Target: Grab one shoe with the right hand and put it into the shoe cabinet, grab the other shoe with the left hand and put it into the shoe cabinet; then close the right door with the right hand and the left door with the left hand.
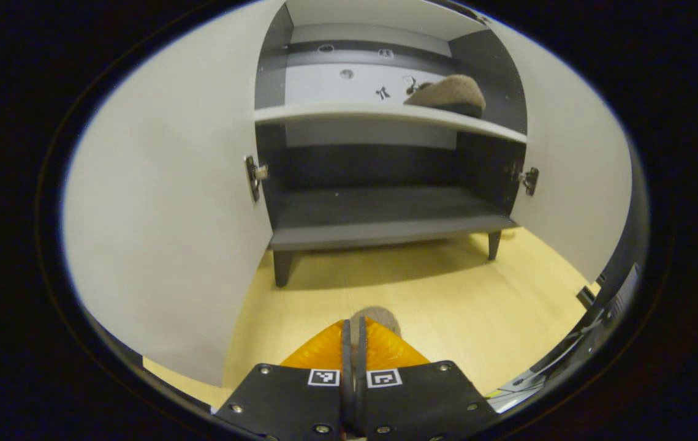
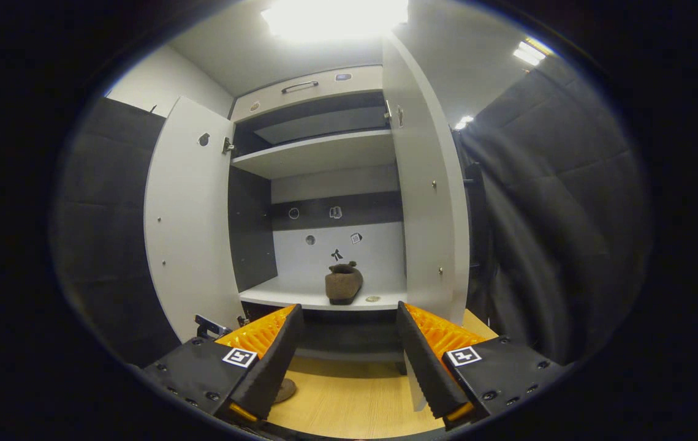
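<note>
Lengthwise, shoe (image 2: 344, 285) toe toward camera

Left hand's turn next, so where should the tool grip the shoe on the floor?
Probably across its narrow width, coming down from above: the shoe lies flat on the floor, low and soft, just past the left tool's tips; open its jaws first.

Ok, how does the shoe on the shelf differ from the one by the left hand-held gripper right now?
Place: the shelf shoe sits on the cabinet's white shelf; the second shoe is low, over the wooden floor. Contact: the shelf shoe lies free; the second shoe is at the tips of the left hand-held gripper, its fingers nearly together, a pinch uncertain. Both look brownish-grey.
</note>
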A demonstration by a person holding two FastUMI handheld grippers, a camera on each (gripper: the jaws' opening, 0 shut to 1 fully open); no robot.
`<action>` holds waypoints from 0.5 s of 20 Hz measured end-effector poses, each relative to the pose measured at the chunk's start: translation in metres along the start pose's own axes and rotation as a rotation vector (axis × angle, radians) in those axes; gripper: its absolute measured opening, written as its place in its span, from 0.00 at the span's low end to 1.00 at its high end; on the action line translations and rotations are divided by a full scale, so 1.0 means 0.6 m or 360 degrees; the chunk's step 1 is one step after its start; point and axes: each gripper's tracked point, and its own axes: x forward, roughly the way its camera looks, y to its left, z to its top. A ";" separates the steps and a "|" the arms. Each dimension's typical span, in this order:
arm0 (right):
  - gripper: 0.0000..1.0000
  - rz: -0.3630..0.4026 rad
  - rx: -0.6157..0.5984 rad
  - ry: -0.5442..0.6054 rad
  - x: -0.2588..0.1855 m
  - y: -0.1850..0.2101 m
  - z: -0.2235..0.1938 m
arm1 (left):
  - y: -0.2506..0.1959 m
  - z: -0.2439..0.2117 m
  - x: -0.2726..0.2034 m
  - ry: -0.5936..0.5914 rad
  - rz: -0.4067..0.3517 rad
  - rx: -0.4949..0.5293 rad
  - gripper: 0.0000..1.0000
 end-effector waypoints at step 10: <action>0.93 0.0015 0.0003 0.0121 0.003 0.001 -0.039 | 0.043 -0.129 0.011 0.0255 -0.0006 0.0008 0.59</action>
